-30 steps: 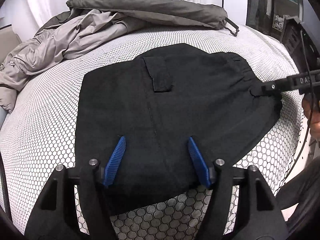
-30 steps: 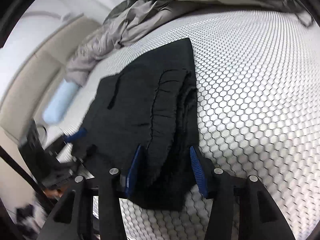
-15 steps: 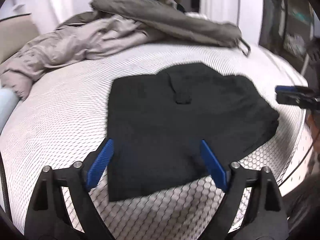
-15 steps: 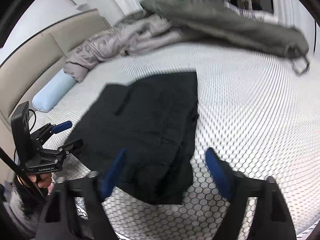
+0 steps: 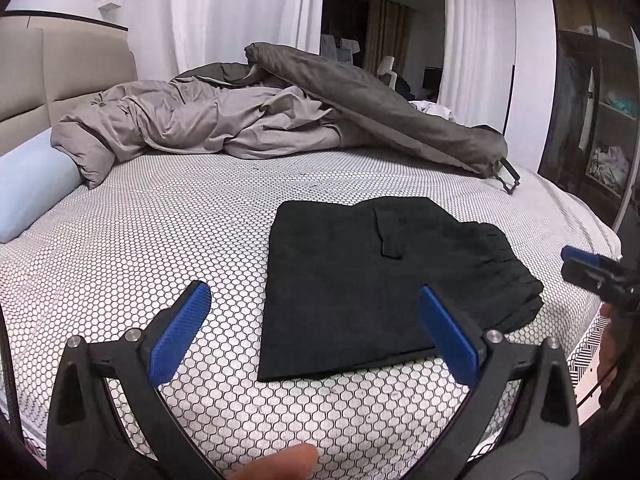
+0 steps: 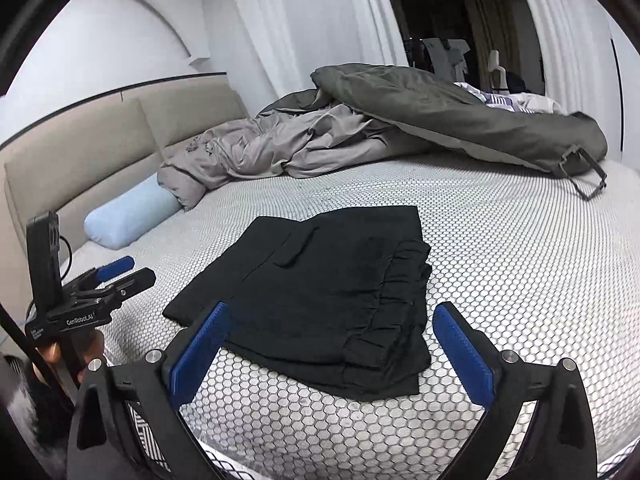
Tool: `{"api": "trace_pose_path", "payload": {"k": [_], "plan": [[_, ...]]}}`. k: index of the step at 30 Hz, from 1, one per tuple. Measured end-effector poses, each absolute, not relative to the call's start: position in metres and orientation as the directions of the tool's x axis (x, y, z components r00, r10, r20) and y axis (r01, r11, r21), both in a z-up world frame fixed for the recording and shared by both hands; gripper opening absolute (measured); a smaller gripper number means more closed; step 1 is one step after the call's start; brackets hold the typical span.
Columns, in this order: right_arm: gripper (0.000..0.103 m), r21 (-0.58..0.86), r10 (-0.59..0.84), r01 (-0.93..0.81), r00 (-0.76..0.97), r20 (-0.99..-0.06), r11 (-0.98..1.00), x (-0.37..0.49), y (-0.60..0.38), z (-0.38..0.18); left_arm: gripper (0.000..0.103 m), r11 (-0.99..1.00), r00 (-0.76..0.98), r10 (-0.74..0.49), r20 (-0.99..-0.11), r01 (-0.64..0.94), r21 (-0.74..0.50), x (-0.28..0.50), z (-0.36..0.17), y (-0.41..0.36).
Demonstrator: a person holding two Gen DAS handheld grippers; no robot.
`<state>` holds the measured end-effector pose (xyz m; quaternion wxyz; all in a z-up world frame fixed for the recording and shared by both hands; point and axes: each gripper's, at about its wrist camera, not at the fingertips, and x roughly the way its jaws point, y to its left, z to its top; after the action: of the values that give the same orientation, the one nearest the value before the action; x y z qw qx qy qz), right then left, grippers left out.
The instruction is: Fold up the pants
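Only from the right: pants' (image 6: 320, 280) ruffled waistband edge.

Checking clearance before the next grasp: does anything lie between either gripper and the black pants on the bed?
Nothing visible does. The folded black pants lie alone on the honeycomb sheet, clear of the grey duvet. The left gripper and the right gripper are both opening, with nothing gripped.

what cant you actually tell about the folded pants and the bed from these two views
- Black pants: the layers under the top fold are hidden by the fabric itself in both views.
- Light blue bolster: its far end is covered by the grey duvet.
- Bed: near edge cut off by the gripper bodies in both views.
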<state>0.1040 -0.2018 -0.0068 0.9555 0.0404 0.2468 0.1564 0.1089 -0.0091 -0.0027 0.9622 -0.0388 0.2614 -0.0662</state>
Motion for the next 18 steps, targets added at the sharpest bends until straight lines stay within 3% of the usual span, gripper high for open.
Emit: {"api": "trace_pose_path", "payload": {"k": [18], "plan": [[0.103, 0.106, 0.309, -0.293, 0.850, -0.427, 0.950, 0.091, -0.198, -0.002, 0.102, 0.989, 0.864, -0.150, -0.481, 0.131, -0.073, 0.119, -0.003, -0.020]]}}
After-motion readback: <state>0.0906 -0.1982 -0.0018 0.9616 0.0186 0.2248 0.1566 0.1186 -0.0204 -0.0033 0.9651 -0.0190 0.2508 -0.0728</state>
